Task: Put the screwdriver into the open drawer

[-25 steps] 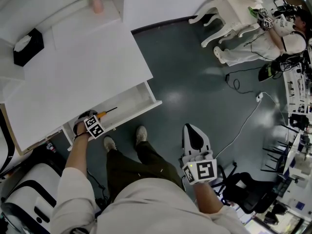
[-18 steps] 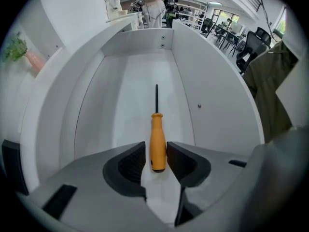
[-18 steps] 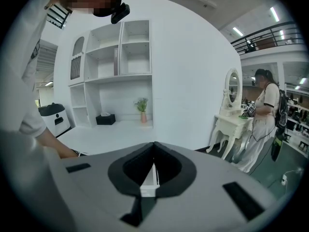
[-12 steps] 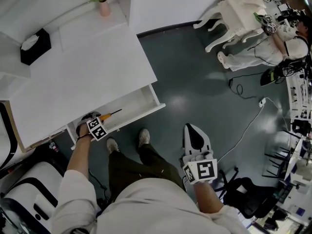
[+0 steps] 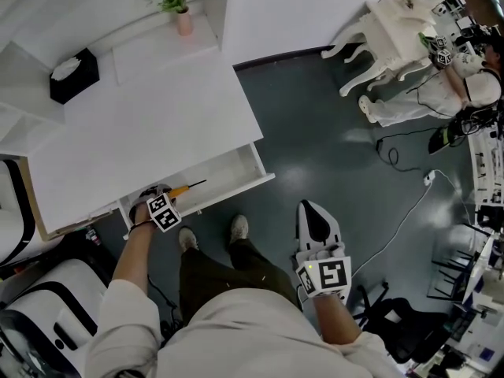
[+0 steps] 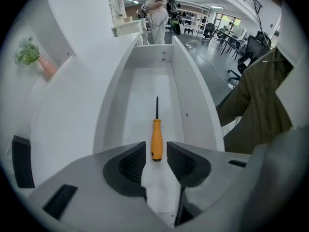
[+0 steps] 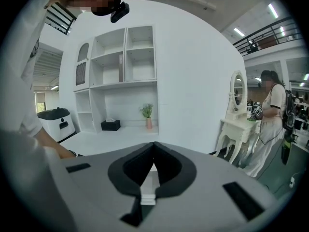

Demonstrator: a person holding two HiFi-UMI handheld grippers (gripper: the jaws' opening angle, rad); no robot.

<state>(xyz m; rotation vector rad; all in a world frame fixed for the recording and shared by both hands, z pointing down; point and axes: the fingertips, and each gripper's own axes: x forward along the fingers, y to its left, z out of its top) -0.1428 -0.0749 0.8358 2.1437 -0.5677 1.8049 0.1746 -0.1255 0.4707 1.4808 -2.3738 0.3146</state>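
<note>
An orange-handled screwdriver (image 6: 156, 138) lies flat along the floor of the open white drawer (image 6: 182, 83), with its black shaft pointing away from me. My left gripper (image 6: 156, 152) is open at the drawer's near end. The butt of the handle sits between its jaws with a gap on each side. In the head view the screwdriver (image 5: 186, 188) shows inside the drawer (image 5: 246, 181), just ahead of the left gripper (image 5: 156, 199). My right gripper (image 5: 312, 209) hangs over the dark floor by my right leg. It is shut with nothing in it (image 7: 154, 151).
The drawer juts out from a white desk (image 5: 142, 124) that carries a black tissue box (image 5: 73, 75) and a potted plant (image 5: 181, 10). My feet (image 5: 239, 228) stand just below the drawer. A white dressing table (image 5: 394, 30), a person (image 5: 441, 85) and floor cables (image 5: 405, 199) are to the right.
The head view has drifted, so the desk and drawer sit further right and lower. The left gripper stays at the drawer's near end with the screwdriver before it. The right gripper has not moved.
</note>
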